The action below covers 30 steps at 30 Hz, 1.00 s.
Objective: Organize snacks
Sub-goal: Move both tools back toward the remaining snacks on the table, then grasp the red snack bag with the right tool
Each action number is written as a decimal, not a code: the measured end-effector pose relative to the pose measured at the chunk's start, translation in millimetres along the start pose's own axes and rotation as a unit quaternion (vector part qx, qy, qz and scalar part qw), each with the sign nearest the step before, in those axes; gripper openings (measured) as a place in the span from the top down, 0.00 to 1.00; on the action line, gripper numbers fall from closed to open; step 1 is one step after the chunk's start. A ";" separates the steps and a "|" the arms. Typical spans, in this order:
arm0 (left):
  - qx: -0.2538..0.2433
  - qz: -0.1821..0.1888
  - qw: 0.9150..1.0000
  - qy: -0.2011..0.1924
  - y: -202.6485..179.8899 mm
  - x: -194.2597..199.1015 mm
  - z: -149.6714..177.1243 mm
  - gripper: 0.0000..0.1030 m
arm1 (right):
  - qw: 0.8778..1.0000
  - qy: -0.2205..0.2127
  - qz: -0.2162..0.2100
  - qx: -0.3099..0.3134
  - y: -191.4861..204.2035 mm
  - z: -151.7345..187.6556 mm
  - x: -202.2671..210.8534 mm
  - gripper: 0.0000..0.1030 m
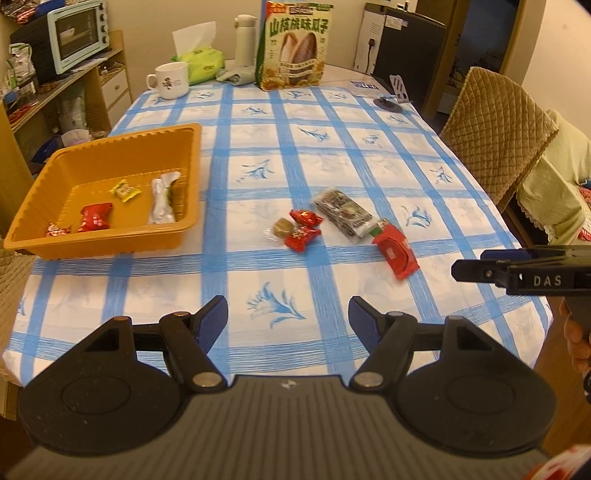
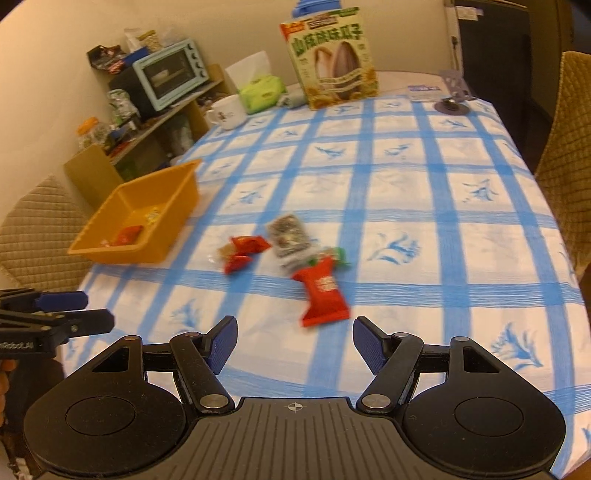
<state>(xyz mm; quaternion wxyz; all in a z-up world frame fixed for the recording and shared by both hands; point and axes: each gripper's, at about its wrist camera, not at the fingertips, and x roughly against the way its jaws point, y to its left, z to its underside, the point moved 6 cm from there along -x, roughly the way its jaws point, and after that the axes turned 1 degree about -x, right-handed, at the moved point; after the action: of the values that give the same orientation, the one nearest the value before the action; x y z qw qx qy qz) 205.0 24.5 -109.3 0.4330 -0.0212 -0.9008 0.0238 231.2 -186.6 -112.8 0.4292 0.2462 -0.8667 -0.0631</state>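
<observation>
An orange tray [image 1: 110, 243] sits at the table's left and holds a red candy [image 1: 95, 217], a yellow candy [image 1: 125, 190], a white wrapper [image 1: 162, 201] and a small red sweet. Loose on the checked cloth mid-table lie a brown candy [image 1: 280, 226], two red candies [image 1: 304, 218], a dark packet [image 1: 341, 214] and a red packet [image 1: 395, 253]. My left gripper [image 1: 287, 310] hovers open over the near cloth, empty. My right gripper [image 2: 295, 332] is open too, just short of the red packet [image 2: 325, 291]. Each gripper shows in the other's view, the right gripper [image 1: 476, 263] and the left gripper [image 2: 98, 310].
A large seed bag [image 1: 291, 48], a white mug [image 1: 168, 81], a green tissue pack [image 1: 201, 61] and a flask [image 1: 245, 37] stand along the far edge. A quilted chair [image 1: 498, 129] is at the right, a shelf with a toaster oven [image 1: 77, 35] at the left.
</observation>
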 end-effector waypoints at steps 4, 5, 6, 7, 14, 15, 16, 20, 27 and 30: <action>-0.010 -0.001 1.000 -0.003 -6.9 -9.8 -4.2 0.35 | 1.000 -0.001 0.013 -0.005 -14.6 -1.3 -3.8 0.32; -0.012 -0.001 1.000 -0.004 -8.3 -12.4 -5.9 0.35 | 1.000 -0.002 0.015 -0.004 -17.3 -1.9 -4.9 0.32; -0.014 -0.001 1.000 -0.004 -9.2 -15.1 -7.5 0.36 | 1.000 -0.001 0.015 -0.004 -19.2 -2.6 -6.1 0.32; -0.015 -0.001 1.000 -0.003 -9.9 -17.6 -9.0 0.37 | 1.000 -0.001 0.015 -0.003 -20.9 -3.5 -7.9 0.32; -0.027 -0.002 1.000 0.000 -11.5 -34.6 -19.1 0.38 | 1.000 0.000 0.016 0.009 -22.3 -9.7 -25.2 0.33; -0.029 -0.002 1.000 0.001 -11.5 -37.1 -20.5 0.38 | 1.000 0.000 0.016 0.012 -22.1 -10.7 -28.2 0.33; -0.030 -0.003 1.000 0.002 -11.4 -39.6 -21.9 0.38 | 1.000 0.001 0.015 0.014 -21.8 -11.5 -31.2 0.34; -0.032 -0.004 0.999 0.004 -10.3 -48.7 -27.0 0.38 | 1.000 0.006 0.013 0.022 -19.2 -14.2 -45.0 0.39; -0.039 -0.002 0.999 0.011 -8.6 -62.9 -31.1 0.40 | 0.999 0.018 0.014 0.044 -11.6 -16.1 -70.9 0.44; -0.042 0.000 0.999 0.014 -8.3 -67.3 -31.8 0.40 | 0.998 0.024 0.019 0.053 -9.8 -16.9 -81.6 0.45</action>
<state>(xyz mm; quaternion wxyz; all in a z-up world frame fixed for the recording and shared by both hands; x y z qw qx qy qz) 271.7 13.0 -141.4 0.4443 -0.0400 -0.8949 -0.0142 289.5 -154.1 -163.6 0.4375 0.2535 -0.8628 -0.0028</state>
